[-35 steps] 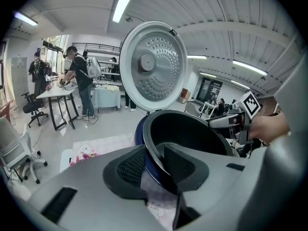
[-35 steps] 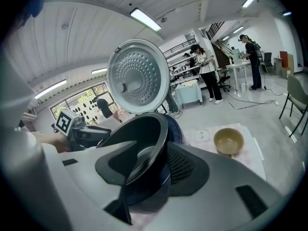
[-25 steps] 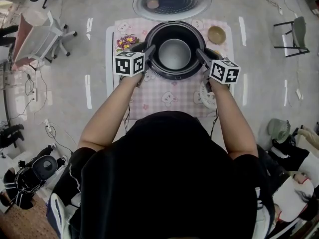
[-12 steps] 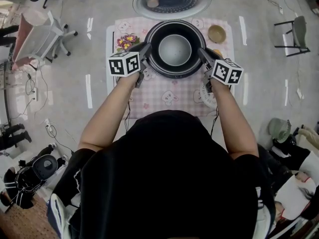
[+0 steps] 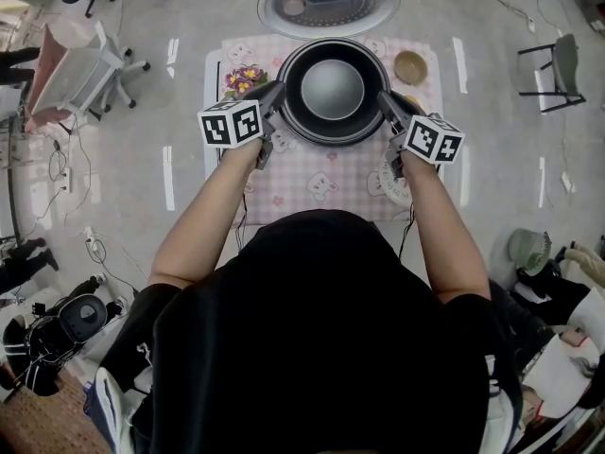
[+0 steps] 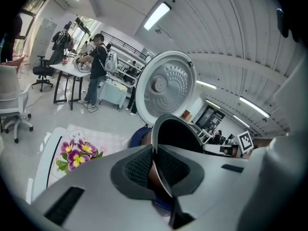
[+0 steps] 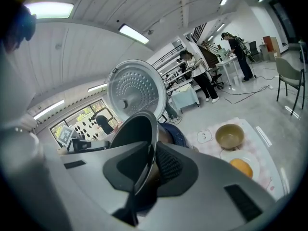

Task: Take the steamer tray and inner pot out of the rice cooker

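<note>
The dark metal inner pot (image 5: 332, 88) hangs above the open rice cooker, whose blue body (image 6: 139, 136) shows just below it. My left gripper (image 5: 276, 93) is shut on the pot's left rim, and my right gripper (image 5: 386, 102) is shut on its right rim. Both pairs of jaws have just been closing with the thin rim between the pads. In the left gripper view the rim (image 6: 155, 148) is clamped between the ribbed pads; the right gripper view shows the same on the rim (image 7: 150, 158). The cooker's lid (image 5: 328, 1) stands open behind. A white round tray (image 5: 392, 185) lies under my right arm, partly hidden.
A pink checked cloth (image 5: 321, 183) covers the small table. On it are purple and yellow flowers (image 5: 241, 77) at the left, a tan bowl (image 5: 410, 65) at the back right and an orange on a plate (image 7: 240, 167). Chairs stand on the floor around.
Both grippers have closed on the pot's rim and risen with it. The pot now sits higher and looks larger, covering the cooker's opening.
</note>
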The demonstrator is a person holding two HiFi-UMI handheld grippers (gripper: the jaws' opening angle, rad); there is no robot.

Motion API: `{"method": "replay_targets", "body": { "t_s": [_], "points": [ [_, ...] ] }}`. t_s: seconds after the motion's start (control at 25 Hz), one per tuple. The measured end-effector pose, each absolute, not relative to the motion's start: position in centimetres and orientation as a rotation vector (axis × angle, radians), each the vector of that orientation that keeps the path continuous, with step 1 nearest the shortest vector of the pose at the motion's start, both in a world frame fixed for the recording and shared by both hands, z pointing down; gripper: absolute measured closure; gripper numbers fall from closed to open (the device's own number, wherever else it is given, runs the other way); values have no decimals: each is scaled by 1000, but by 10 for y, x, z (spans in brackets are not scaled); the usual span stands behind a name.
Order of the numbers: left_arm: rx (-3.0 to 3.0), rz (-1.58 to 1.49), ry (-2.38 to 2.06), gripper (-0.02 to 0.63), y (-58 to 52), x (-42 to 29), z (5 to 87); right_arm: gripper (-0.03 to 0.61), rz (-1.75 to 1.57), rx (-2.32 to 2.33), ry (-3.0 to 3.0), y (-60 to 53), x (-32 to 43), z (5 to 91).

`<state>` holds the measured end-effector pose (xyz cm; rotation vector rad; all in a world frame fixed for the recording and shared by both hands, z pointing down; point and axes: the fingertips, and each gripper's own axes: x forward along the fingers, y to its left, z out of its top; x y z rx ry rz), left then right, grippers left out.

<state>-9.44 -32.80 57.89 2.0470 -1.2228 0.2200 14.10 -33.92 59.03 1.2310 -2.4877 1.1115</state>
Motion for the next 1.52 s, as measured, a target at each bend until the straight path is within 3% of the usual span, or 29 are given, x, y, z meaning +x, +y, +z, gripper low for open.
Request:
{"method": "replay_targets", "body": {
  "t_s": [1.52],
  "points": [
    [2179, 21, -1242, 569, -273, -112, 477, 528, 944, 1255, -2655, -288, 126, 487]
  ]
}}
